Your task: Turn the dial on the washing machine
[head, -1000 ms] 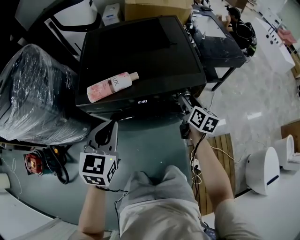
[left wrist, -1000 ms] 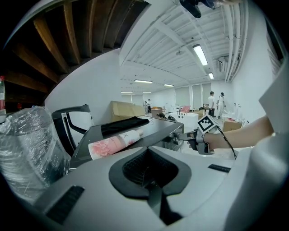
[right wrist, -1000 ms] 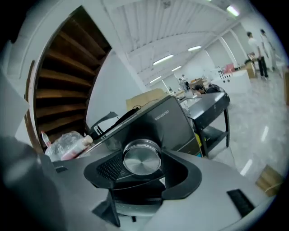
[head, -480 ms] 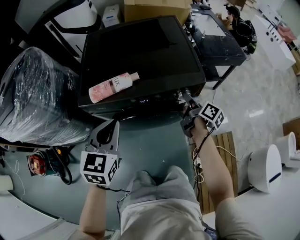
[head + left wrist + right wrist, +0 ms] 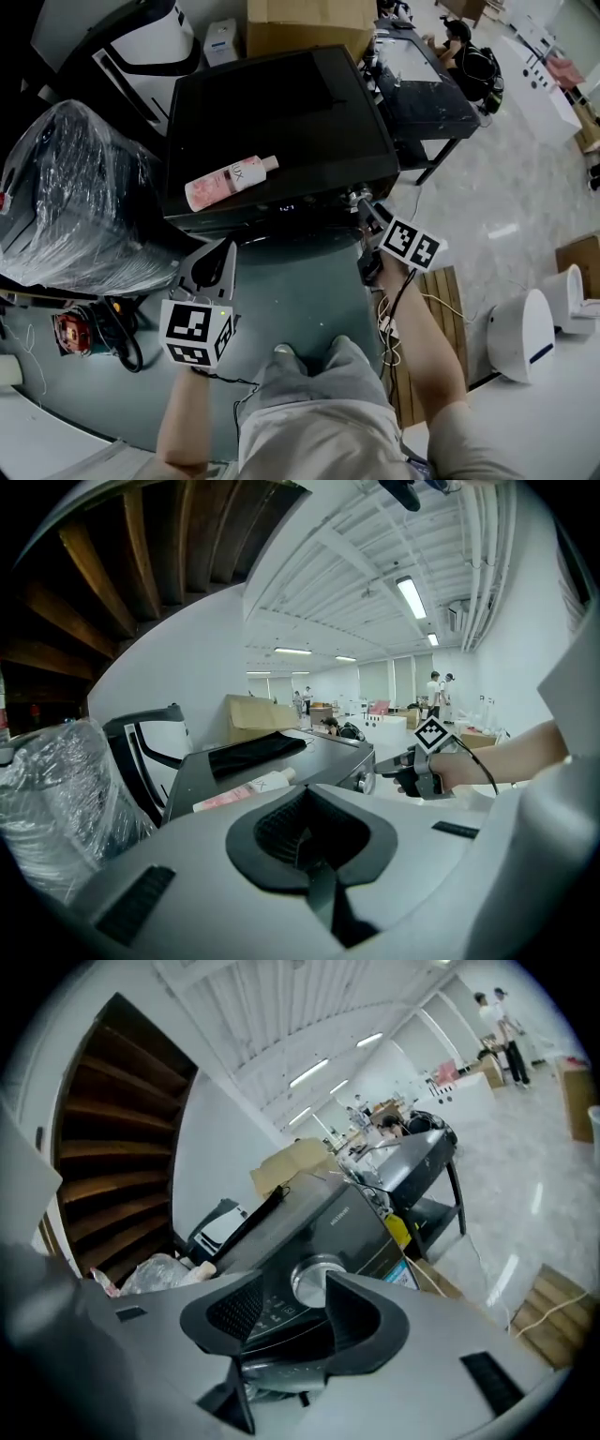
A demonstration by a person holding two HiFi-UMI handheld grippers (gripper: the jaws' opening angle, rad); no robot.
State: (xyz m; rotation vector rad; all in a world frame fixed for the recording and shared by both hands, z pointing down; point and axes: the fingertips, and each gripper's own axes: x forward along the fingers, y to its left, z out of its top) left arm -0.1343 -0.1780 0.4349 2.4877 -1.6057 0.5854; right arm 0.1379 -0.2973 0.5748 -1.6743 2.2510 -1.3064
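Compared with a second ago, the right tongs [image 5: 362,205] are at the same front right corner of the big black box-shaped washing machine [image 5: 281,122], but their marker cube has rolled a little. Their jaws have just been closing and are still apart. The round silver metal dial [image 5: 314,1282] shows between them. The right pad is at the dial's edge and the left pad is clear of it.

The left tongs [image 5: 221,255] hang in nearly the same place before the machine, closed and holding nothing. The pink plastic bottle [image 5: 230,181] lies on the lid as before.

The dial sits at the right end of the front control panel. Its flat face looks out from the panel towards the right tongs. Being round, it has no long side, and its turning axis runs straight out of the panel.
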